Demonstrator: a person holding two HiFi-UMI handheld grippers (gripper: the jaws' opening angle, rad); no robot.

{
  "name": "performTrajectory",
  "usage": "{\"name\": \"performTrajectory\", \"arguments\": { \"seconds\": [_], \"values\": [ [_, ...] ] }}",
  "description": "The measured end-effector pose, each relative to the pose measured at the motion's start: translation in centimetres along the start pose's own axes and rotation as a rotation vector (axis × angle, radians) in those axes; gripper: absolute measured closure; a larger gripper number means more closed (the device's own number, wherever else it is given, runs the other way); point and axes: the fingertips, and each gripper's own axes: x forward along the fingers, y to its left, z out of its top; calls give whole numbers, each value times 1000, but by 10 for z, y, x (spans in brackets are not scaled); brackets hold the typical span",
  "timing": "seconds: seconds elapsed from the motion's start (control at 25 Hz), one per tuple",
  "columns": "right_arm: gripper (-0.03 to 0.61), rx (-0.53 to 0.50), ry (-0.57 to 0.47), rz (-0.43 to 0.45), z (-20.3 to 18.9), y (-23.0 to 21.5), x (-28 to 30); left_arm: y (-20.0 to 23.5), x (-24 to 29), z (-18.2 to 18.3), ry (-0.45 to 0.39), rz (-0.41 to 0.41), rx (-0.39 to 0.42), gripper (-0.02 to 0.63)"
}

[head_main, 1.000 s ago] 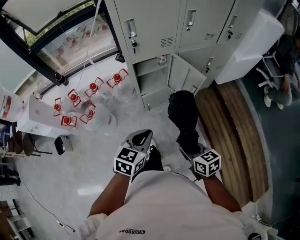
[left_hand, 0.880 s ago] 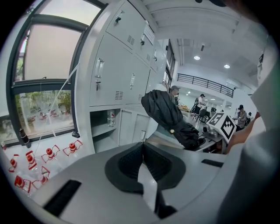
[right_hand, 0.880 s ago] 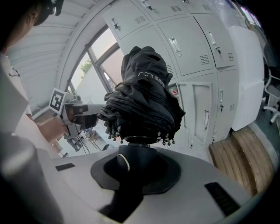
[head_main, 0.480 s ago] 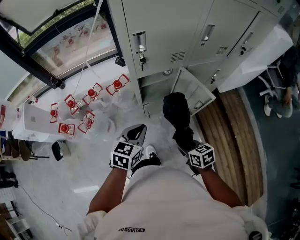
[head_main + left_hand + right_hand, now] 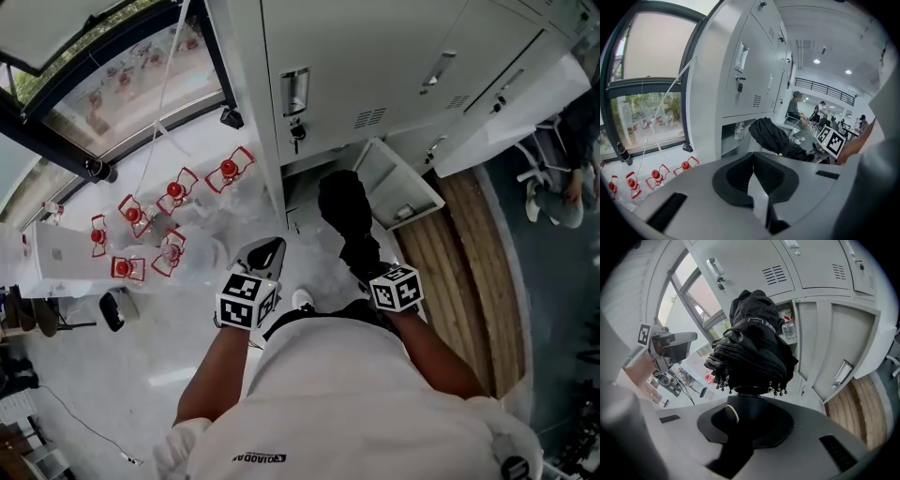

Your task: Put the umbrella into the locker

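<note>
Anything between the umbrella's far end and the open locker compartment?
No. In the left gripper view the stretch between the umbrella and the open compartment is bare. A bottle stands inside the compartment.

Looks past gripper (image 5: 753, 158), jaws together and empty, at folded black umbrella (image 5: 774, 137) beside an open locker (image 5: 728, 139) holding a bottle (image 5: 739, 131); red-capped bottles (image 5: 655, 174) on floor (image 5: 671, 153) under window (image 5: 647, 112) at left.

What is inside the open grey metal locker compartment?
A clear plastic bottle stands inside the locker compartment. The black folded umbrella hides much of the remaining interior.
</note>
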Motion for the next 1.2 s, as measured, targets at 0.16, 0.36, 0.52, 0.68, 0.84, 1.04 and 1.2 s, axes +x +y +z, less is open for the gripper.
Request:
{"name": "performTrajectory", "arguments": {
  "seconds": [0.16,0.36,0.52,0.68,0.84,1.04,1.2],
  "values": [
    [480,8,35,-13,6,-11,11,13,3,2,-10,2,-17,598],
    [480,-11,82,-19,14,-25,27,19,7,-4,-5,11,-28,598],
    [479,-2,100,-3,29,-40,46,25,9,-6,0,44,-46,598],
    [479,36,121,-34,43,-61,70,31,5,4,-24,86,-59,598],
    [479,41,115,-46,69,-75,106,42,1,5,-22,145,-81,598],
    [479,2,130,-63,103,-91,147,46,-4,3,-1,196,-82,598],
    [479,-15,127,-77,136,-104,184,53,-13,-2,21,247,-102,598]
  ]
}}
